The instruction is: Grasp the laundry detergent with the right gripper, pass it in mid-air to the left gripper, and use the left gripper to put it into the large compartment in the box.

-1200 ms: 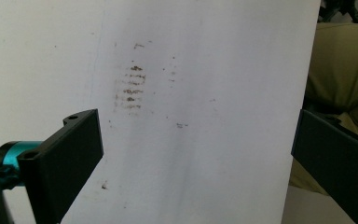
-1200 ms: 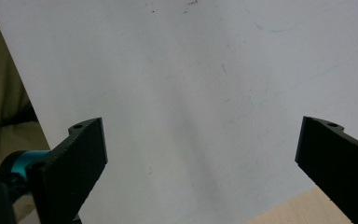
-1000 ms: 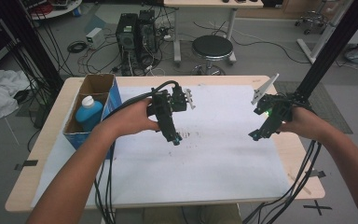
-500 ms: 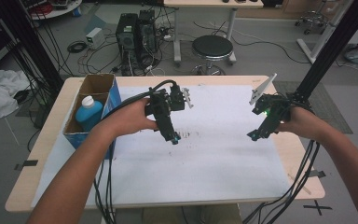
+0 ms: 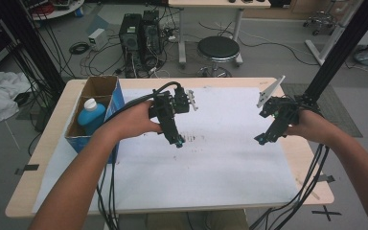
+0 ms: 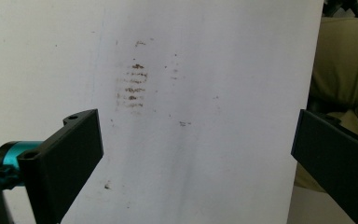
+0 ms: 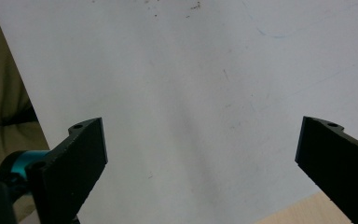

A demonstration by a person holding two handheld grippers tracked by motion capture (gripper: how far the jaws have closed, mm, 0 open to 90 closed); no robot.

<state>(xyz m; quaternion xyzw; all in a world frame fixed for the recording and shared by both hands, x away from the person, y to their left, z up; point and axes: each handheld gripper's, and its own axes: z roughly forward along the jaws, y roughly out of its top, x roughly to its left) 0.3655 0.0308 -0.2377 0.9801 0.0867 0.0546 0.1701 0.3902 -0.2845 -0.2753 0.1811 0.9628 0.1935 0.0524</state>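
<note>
I hold my left hand-held gripper (image 5: 176, 140) over the middle of the desk (image 5: 57, 112), its jaws pointing down toward six o'clock at the white sheet (image 5: 220, 163) that covers most of the desktop. In the left gripper view the two black jaws stand wide apart with nothing between them, and beyond them lies a patch of brown smudges (image 6: 133, 86) in short rows on the sheet. In the high view the same smudges sit just at three o'clock of this gripper's tips.

My right hand-held gripper (image 5: 263, 138) hangs over the sheet's three o'clock side, well apart from the left one, tilted down toward seven o'clock. Its jaws are also spread wide and hold nothing; the right gripper view shows bare white sheet between them and a corner of the wooden desk at the lower right. Neither gripper touches the sheet as far as I can tell.

At nine o'clock on the desk stands an open cardboard box (image 5: 103, 88) with a blue side, and in it a blue bottle (image 5: 92, 117) with a white cap. Black cables (image 5: 108, 187) trail from both grippers over the near edge of the desk.
</note>
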